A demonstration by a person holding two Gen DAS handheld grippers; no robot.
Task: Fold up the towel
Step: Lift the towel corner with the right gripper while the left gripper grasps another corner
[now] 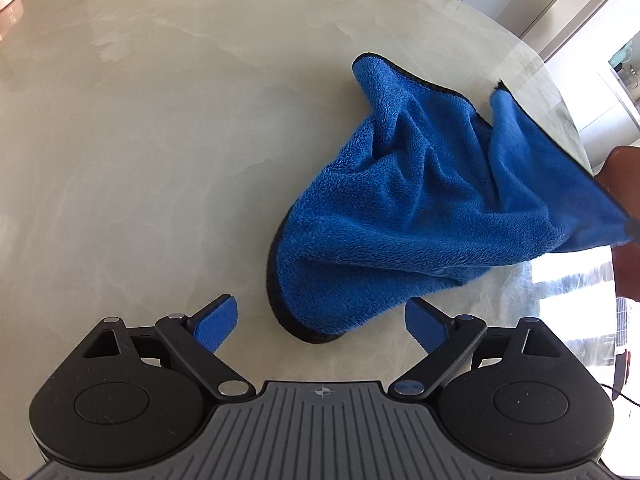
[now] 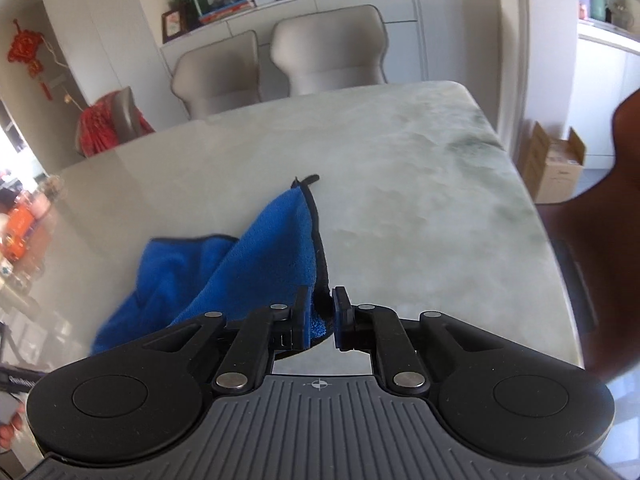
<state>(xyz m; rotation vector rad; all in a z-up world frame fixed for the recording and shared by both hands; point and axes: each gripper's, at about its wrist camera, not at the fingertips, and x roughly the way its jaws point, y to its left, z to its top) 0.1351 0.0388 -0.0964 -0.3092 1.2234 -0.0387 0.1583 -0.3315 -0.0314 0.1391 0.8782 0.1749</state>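
Note:
A blue fleece towel with a black hem lies crumpled on the pale marble table. One corner of it is pulled up and away to the right edge of the left wrist view. My left gripper hovers open just short of the towel's near hem, its blue pads apart and holding nothing. In the right wrist view my right gripper is shut on the towel's corner. From there the blue towel hangs down to the left onto the table.
Two grey chairs stand at the table's far side, with a cabinet behind them. The table's right edge is close to the right gripper, and a cardboard box sits on the floor beyond it. A brown blurred shape fills the right side.

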